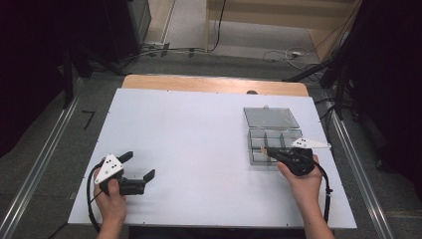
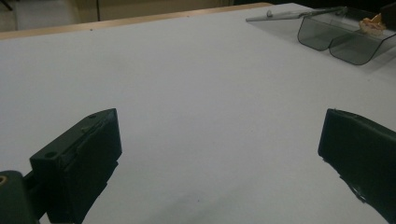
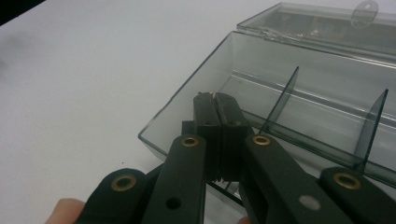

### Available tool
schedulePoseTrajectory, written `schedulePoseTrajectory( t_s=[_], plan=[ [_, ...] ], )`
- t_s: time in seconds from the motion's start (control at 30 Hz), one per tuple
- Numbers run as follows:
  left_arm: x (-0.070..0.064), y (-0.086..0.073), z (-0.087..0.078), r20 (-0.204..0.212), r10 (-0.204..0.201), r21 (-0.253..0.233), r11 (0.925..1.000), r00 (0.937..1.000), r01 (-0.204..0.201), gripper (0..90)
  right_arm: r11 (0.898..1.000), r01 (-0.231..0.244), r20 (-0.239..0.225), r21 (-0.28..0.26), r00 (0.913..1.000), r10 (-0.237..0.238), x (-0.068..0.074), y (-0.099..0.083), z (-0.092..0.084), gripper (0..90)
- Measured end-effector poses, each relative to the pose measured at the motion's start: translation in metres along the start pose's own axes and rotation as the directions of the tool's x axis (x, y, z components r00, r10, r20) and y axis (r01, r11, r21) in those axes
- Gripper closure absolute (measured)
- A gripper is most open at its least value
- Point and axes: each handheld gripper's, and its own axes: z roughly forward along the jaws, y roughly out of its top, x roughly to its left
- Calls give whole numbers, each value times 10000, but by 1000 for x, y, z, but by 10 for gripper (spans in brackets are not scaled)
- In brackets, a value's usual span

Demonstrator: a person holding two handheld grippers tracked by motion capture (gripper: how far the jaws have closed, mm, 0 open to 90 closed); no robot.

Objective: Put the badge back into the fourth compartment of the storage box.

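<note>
Compartment box [image 1: 271,144] of smoky clear plastic sits at the right of the white worktop [image 1: 199,149], its hinged lid [image 1: 270,117] laid open behind it. The right gripper [image 1: 272,152] reaches over the box's near-left cell, jaws pressed together on a small pale-orange piece [image 2: 372,23] that barely peeks out between the tips [image 3: 217,105]. The step in hand looks like dropping that piece into a cell. Next, the jaws would need to part just above the cell floor, clear of the dividers. The left gripper [image 1: 138,167] rests well apart, jaws spread wide, holding nothing.
</note>
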Motion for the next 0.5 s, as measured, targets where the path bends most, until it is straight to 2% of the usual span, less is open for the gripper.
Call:
schedulePoseTrajectory(
  t_s=[0.5],
  plan=[
    [0, 0, 0, 8, 1, 0, 10000, 10000, -1, 2, 9997, -161, 183, 207, 9997, 157, -4, -6, 6, 873]
  ],
)
